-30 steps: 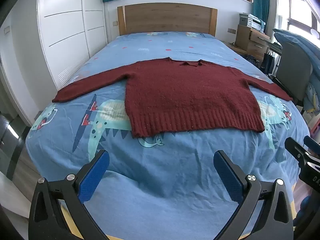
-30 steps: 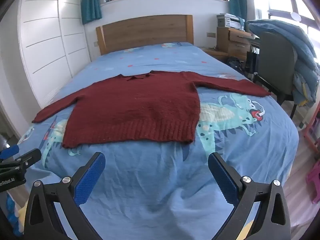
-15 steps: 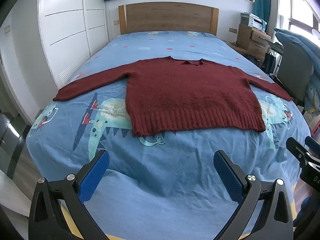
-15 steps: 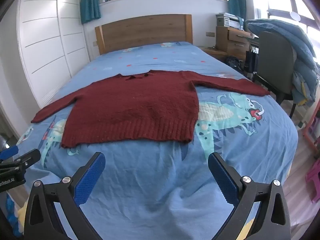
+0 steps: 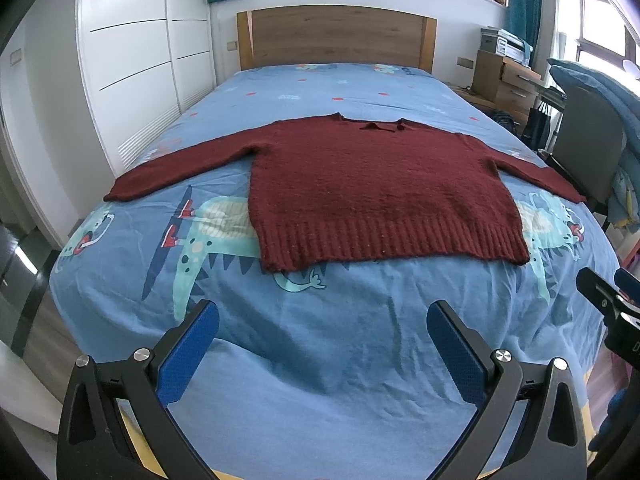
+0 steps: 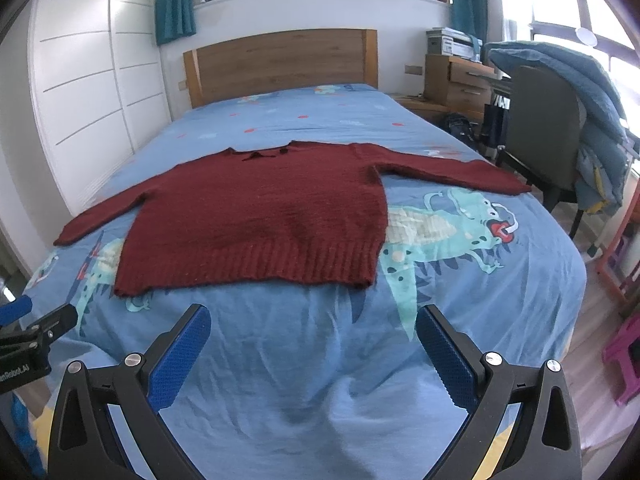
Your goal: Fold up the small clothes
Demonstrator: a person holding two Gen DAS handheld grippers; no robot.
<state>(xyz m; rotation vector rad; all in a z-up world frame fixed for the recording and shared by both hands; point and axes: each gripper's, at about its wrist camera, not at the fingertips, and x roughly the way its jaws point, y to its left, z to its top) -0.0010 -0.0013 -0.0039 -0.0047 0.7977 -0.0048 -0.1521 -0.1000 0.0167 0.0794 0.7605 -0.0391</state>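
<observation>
A dark red knitted sweater [image 5: 372, 188] [image 6: 264, 216] lies flat on the blue dinosaur-print bed [image 5: 320, 360] [image 6: 304, 360], sleeves spread to both sides, ribbed hem toward me. My left gripper [image 5: 322, 320] hovers open over the foot of the bed, short of the hem, with nothing between its blue pads. My right gripper [image 6: 312, 322] is likewise open and empty, a little short of the hem. Each gripper shows at the edge of the other's view.
A wooden headboard [image 5: 336, 36] stands at the far end, white wardrobe doors [image 5: 132, 60] on the left. On the right are a chair with a blue quilt [image 6: 560, 120], a wooden drawer unit [image 6: 456, 80] and a pink stool [image 6: 624, 356].
Both views have crept slightly forward toward the sweater; the sweater lies unmoved and both grippers stay open.
</observation>
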